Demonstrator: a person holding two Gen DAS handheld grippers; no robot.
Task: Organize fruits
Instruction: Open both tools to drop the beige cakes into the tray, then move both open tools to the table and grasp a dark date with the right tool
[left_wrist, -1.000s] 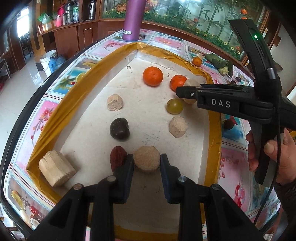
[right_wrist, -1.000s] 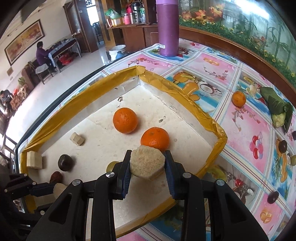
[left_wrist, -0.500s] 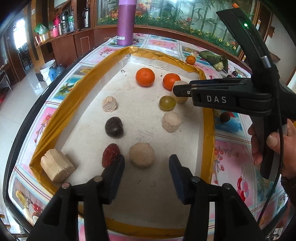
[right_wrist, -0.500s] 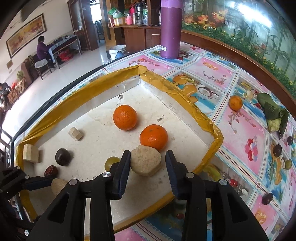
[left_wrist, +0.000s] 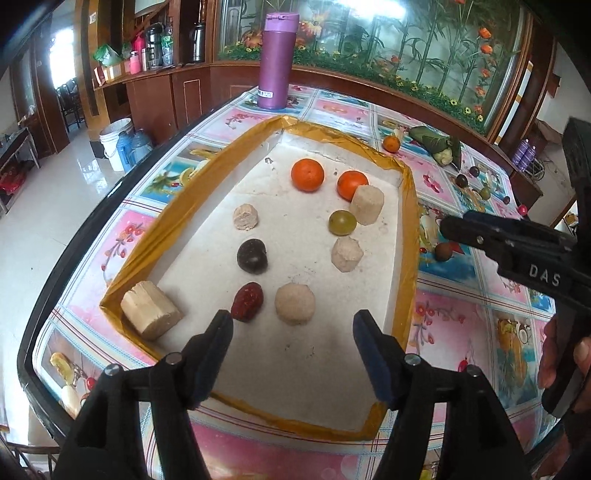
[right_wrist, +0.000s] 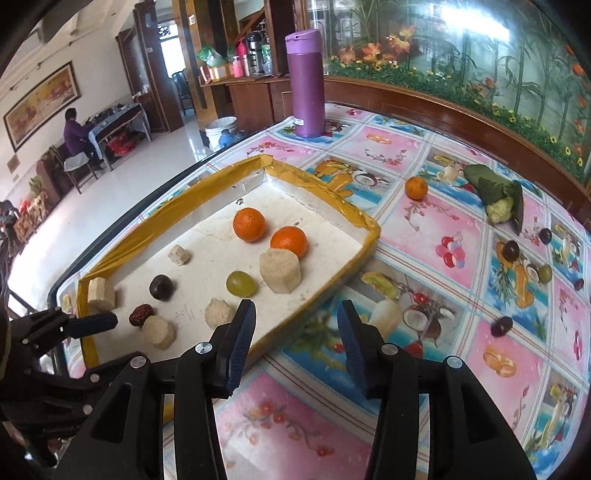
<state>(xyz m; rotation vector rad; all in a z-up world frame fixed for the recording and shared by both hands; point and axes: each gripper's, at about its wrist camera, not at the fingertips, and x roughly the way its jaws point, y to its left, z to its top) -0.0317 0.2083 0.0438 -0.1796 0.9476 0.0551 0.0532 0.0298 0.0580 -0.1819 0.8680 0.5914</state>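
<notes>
Both just let go: left gripper (left_wrist: 291, 328) opening with nothing between its jaws, right gripper (right_wrist: 295, 332) opening, likewise empty. Round tan cake (left_wrist: 294, 303) resting flat in the tray (left_wrist: 410, 258), beside the red date (left_wrist: 246, 301); date's long axis tilted toward the far right corner. Next, probably: clear the tray wall, then reach for the loose fruit (right_wrist: 501, 326) on the tablecloth, jaws straddling it squarely

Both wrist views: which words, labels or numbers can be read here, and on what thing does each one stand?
"DAS": white letters on the black body of the right tongs, seen in the left wrist view.
White label low on the purple bottle: too small to read.
Nothing else carries legible text.
</notes>
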